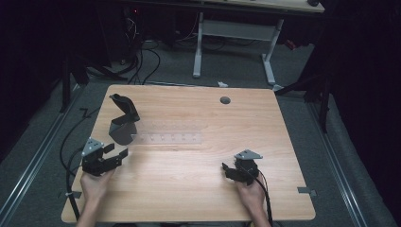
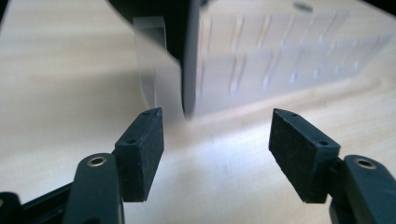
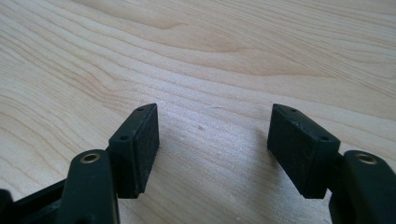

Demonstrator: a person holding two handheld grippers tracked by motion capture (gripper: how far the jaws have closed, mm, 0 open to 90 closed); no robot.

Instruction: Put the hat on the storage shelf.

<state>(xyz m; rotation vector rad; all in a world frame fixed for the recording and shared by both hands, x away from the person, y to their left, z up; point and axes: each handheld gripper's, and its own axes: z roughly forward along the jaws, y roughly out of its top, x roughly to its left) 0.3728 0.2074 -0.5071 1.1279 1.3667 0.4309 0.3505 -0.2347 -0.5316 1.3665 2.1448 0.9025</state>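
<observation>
While both claws sit spread wide and empty on the counter [image 1: 198, 179], nothing seems begun; the dark stand [image 1: 124, 120] and clear rack [image 1: 170, 138] lie just ahead of the left claw [image 1: 116, 151], well apart from the right claw [image 1: 228, 169]; reaching forward looks next.

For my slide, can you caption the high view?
Two hand-held grippers, left gripper and right gripper, rest open on a wooden table near a clear rack.

Left gripper [image 1: 118, 151] held low at table's near-left, jaws parted wide, nothing between. Right gripper [image 1: 227, 169] low at near-right, jaws likewise spread, empty. Both hands enter from bottom edge.
</observation>
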